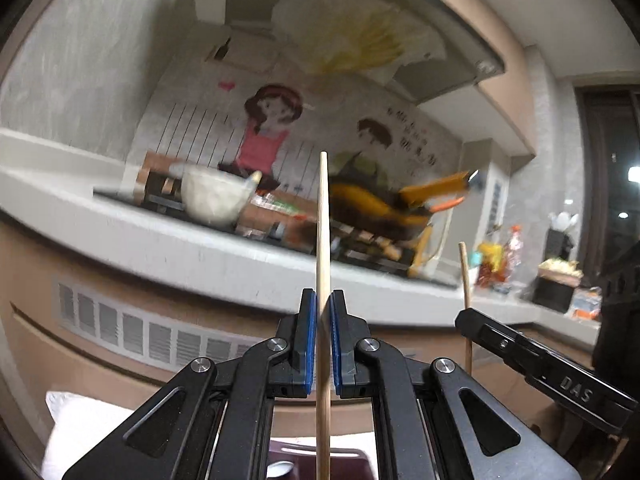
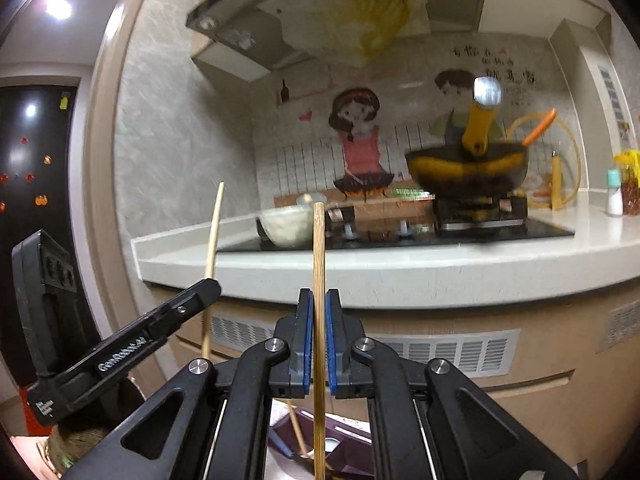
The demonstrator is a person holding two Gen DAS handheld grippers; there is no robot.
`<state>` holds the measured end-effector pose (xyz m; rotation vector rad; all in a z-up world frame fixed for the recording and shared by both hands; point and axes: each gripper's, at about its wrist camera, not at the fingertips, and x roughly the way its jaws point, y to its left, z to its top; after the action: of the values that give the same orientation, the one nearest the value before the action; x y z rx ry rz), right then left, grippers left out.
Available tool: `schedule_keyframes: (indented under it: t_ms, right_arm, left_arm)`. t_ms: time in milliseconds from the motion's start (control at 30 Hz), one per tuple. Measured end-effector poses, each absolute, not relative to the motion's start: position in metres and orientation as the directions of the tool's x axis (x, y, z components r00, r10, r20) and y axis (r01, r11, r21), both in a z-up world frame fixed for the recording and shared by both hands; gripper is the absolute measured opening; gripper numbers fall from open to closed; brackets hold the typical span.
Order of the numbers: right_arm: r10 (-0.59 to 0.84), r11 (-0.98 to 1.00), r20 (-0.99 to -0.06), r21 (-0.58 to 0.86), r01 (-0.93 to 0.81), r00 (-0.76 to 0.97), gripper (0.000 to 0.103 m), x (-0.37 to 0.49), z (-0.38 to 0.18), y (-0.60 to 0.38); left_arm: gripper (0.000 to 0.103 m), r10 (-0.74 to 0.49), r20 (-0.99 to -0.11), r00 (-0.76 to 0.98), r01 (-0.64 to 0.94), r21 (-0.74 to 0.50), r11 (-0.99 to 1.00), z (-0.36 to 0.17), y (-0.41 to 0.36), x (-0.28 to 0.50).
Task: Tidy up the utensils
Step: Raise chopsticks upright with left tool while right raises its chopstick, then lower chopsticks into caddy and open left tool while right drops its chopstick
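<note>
I have my left claw (image 1: 323,304) pinching one chopstick (image 1: 322,216) and my right claw (image 2: 319,304) pinching another chopstick (image 2: 319,264), both sticks upright through the pads. The purple tray (image 2: 336,436) lies below and ahead of the right claw, nearer it, I judge.

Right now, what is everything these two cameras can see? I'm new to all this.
chopstick: two, pale wood, upright, one in each gripper; the other
bowl: one, white, on the stove's left
wok: one, dark and yellow, on the burner
stove: one, black glass, set in the counter
counter: one, white, curved edge
wall sticker: one, two cartoon figures, behind the stove
range hood: one, grey, above
purple tray: one, below the grippers
left gripper: black, blue pads, shut on chopstick
right gripper: same, shut on chopstick
</note>
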<state>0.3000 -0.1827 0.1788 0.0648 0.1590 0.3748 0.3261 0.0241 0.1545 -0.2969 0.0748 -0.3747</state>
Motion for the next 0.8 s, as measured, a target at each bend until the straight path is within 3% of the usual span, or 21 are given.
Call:
schedule_keyframes:
  t_ms: [300, 800]
  right_arm:
    - [0.344, 0.939, -0.253, 0.120, -0.323, 0.904, 0.006, 0.373, 0.105, -0.189]
    - [0.287, 0.955, -0.371, 0.041, -0.294, 0.883, 0.006, 0.379, 0.026, -0.175]
  left_arm:
    - [0.007, -0.321, -0.082, 0.944, 0.289, -0.269, 0.919, 0.083, -0.003, 0.386]
    - [0.008, -0.263, -0.190, 0.946, 0.224, -0.203, 0.953, 0.013, -0.015, 0.385]
